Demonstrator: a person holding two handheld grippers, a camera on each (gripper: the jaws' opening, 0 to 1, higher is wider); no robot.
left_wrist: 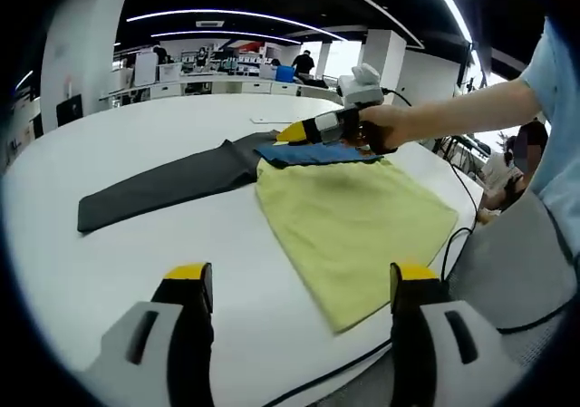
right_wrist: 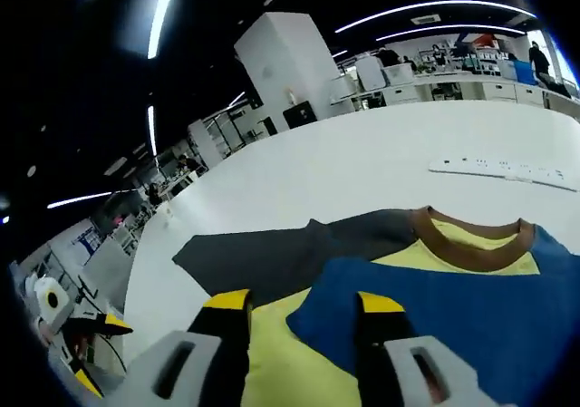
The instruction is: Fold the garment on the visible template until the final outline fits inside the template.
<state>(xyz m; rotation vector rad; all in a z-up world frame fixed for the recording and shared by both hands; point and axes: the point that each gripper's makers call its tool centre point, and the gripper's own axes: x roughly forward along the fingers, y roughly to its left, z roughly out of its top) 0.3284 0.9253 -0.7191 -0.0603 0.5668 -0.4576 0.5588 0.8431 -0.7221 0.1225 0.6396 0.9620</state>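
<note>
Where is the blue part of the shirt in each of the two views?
Left gripper view: the blue part is a thin strip above centre, under the right gripper.
Right gripper view: it fills the lower right, below the brown collar.
Shared landmark: the dark grey sleeve.

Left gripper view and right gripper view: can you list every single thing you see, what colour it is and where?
Table: one, white, under everything.
Garment: one; yellow body, blue shoulder part, brown collar, dark grey sleeve stretched out to the side; lying flat on the table.
Power strip: one, white, on the table beyond the collar.
Cable: one, black, at the table's near edge.
Desks and people: several, far across the room.
Right gripper: one, grey with yellow tips, at the blue part.
Left gripper: one, jaws apart, over the near table edge.
Hand: one, holding the right gripper.
</note>
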